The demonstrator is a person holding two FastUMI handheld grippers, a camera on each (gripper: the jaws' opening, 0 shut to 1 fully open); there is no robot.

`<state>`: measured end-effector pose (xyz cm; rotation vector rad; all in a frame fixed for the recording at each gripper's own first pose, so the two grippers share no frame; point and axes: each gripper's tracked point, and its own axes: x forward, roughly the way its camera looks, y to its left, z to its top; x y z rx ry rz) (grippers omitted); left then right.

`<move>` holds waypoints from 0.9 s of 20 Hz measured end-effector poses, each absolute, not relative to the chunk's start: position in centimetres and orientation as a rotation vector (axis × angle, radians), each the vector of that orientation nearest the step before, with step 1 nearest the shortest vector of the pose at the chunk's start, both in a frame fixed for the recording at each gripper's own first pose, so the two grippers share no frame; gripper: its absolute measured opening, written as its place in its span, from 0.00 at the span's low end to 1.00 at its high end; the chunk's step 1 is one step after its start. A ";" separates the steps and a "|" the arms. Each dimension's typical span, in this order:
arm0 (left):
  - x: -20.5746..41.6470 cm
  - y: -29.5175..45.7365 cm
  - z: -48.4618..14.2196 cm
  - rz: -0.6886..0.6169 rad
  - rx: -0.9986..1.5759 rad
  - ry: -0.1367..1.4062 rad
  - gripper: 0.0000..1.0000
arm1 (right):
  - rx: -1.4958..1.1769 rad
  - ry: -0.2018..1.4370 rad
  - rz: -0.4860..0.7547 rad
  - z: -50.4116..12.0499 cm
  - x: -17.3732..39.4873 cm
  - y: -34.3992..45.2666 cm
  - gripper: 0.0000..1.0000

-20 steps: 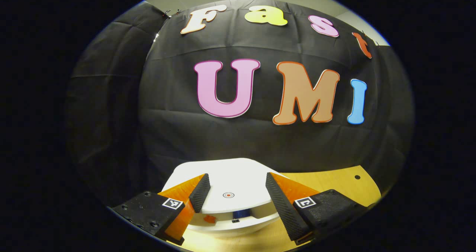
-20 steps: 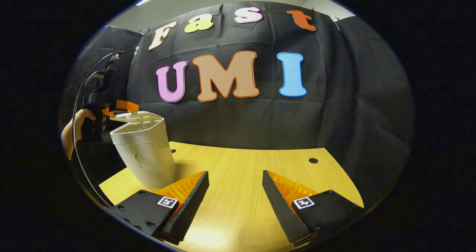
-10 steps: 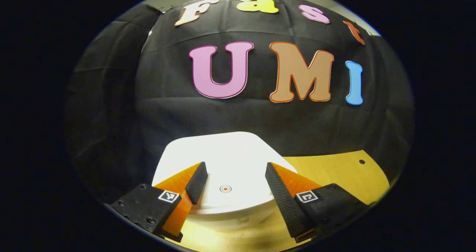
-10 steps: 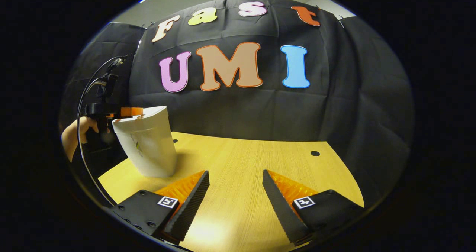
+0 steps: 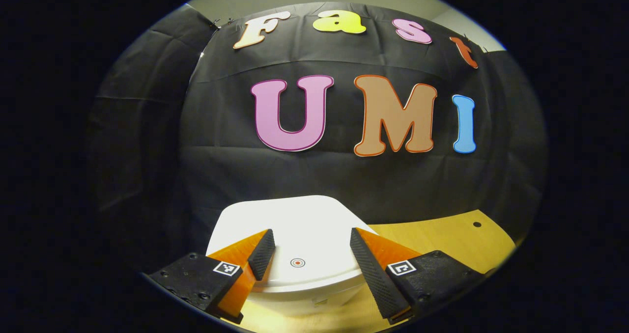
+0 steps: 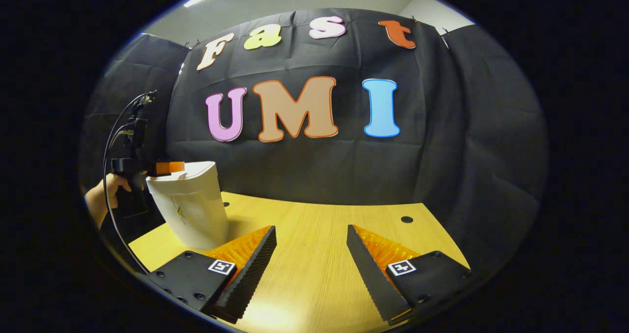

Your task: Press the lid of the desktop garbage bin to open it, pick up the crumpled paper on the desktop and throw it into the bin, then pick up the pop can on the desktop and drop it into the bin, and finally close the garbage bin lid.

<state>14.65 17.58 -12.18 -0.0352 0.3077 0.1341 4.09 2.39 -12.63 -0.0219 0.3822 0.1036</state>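
You're holding the left gripper (image 5: 309,247) over the bin lid (image 5: 295,235), fingers spread apart, lid lying flat between and below them. Right gripper (image 6: 310,254) is hovering over the desk (image 6: 314,274), fingers apart, gripping nothing; bin (image 6: 189,210) is sitting ahead-left.

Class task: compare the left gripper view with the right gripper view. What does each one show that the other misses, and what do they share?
Left gripper view: the bin's lid from above, with its small round mark, the left tool open over it.

Right gripper view: the bin's side wall, the hand beside it, and the right tool open over the table.

Both: the white bin, the wooden table and its dark hole.
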 end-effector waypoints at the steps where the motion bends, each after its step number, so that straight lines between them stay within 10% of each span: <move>1: 14.4 17.0 -11.4 0.118 -0.053 0.293 0.93 | -0.015 0.372 0.099 -12.2 4.2 2.3 1.00; 18: 1.0 3.3 -3.5 0.013 -0.037 0.067 0.93 | -0.019 0.174 0.159 -5.7 -0.1 0.8 0.96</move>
